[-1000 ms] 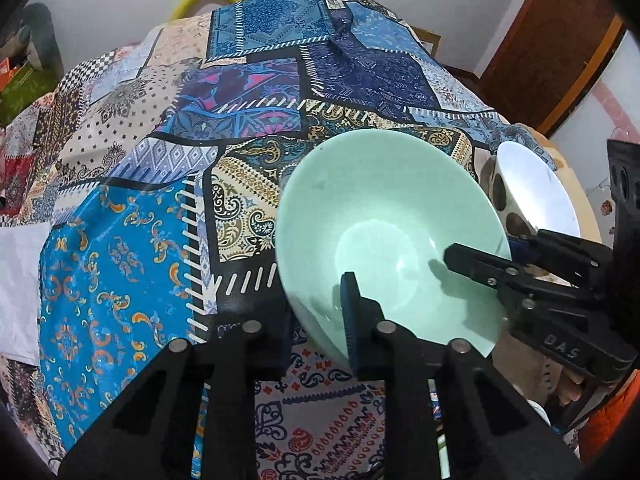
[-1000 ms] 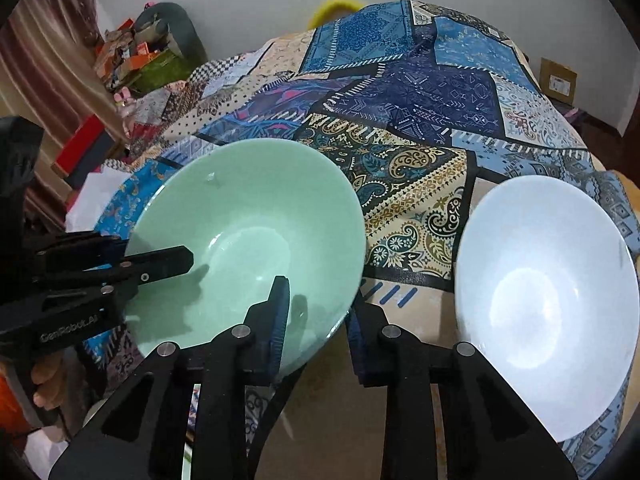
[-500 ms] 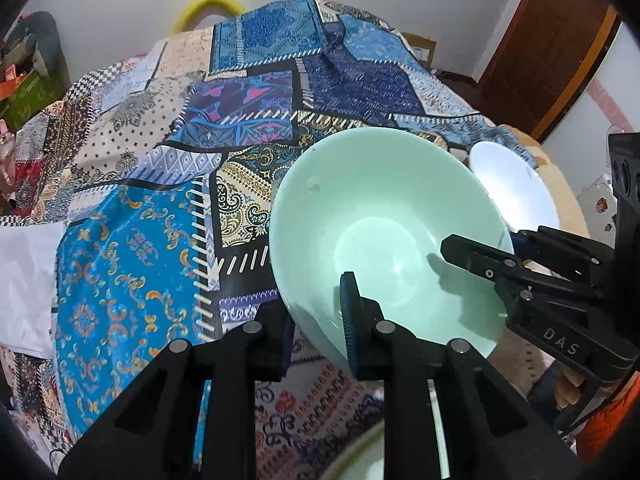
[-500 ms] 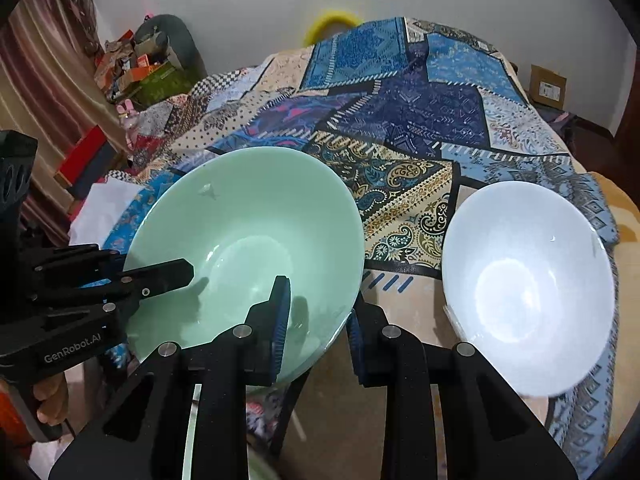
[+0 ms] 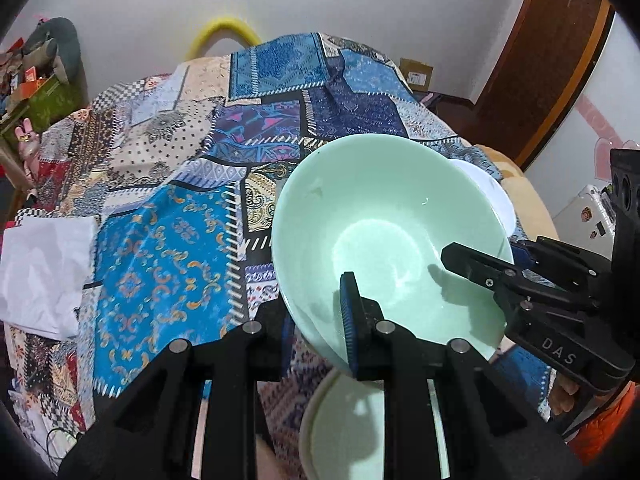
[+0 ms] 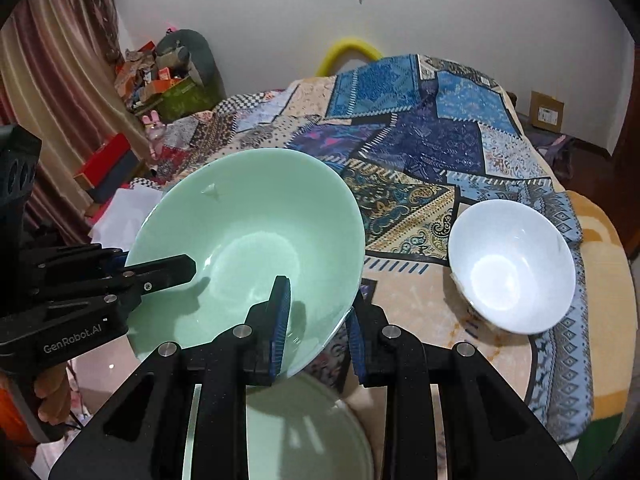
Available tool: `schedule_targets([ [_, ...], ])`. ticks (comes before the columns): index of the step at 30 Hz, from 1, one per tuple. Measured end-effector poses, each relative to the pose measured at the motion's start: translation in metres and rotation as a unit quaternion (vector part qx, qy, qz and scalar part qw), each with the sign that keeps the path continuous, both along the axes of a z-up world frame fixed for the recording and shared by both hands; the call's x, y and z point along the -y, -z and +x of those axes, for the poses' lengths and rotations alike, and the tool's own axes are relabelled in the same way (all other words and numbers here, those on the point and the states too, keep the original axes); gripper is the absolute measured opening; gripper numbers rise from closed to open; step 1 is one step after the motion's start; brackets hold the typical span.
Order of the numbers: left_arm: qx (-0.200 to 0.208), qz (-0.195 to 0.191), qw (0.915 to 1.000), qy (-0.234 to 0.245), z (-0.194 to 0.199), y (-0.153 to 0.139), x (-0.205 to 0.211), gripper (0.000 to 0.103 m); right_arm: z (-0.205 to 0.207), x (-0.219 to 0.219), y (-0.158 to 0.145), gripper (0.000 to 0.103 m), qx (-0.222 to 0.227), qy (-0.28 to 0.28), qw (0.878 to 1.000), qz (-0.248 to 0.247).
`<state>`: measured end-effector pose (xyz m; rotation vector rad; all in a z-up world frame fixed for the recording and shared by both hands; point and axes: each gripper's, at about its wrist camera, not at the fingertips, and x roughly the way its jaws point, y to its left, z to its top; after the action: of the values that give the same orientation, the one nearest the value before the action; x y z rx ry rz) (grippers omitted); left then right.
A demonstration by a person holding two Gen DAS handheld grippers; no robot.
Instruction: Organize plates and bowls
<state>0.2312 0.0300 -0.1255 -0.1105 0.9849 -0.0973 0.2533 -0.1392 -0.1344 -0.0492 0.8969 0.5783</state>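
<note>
A pale green bowl (image 5: 384, 216) is held in the air, tilted, above the patchwork cloth. My left gripper (image 5: 316, 320) is shut on its near rim. My right gripper (image 6: 316, 316) is shut on the rim on the other side, and it also shows in the left wrist view (image 5: 500, 272). The green bowl fills the left of the right wrist view (image 6: 248, 240). Below it lies a second pale green dish (image 6: 296, 428), which also shows in the left wrist view (image 5: 360, 428). A white bowl (image 6: 512, 268) stands on the cloth to the right.
The patchwork cloth (image 5: 168, 216) covers a round table. A white paper (image 5: 40, 272) lies at its left edge. Boxes and clutter (image 6: 156, 80) stand against the far wall. A wooden door (image 5: 548, 60) is at the right.
Both grippers have lifted the green bowl higher and back from the table. The white bowl looks smaller and farther, and the second green dish has come into view below.
</note>
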Motion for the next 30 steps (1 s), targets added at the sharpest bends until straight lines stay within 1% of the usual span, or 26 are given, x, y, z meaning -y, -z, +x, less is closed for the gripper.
schedule_targets([
  [9,0.026,-0.001,0.9995,-0.016,-0.051,-0.029,-0.013,0.021,-0.036,-0.013,-0.017,0.024,0.015,-0.015,1.000,0.006],
  [15,0.035,-0.003,0.9989,-0.030,-0.084,-0.040,-0.027,0.021,-0.059,-0.026,-0.025,0.024,0.023,-0.027,0.999,0.011],
  [23,0.038,-0.004,0.9978,-0.054,-0.119,-0.045,-0.055,0.021,-0.082,-0.052,-0.025,0.024,0.024,-0.048,0.998,0.018],
  [30,0.036,-0.006,0.9963,-0.078,-0.146,-0.040,-0.079,0.021,-0.102,-0.076,-0.019,0.024,0.020,-0.068,0.997,0.022],
])
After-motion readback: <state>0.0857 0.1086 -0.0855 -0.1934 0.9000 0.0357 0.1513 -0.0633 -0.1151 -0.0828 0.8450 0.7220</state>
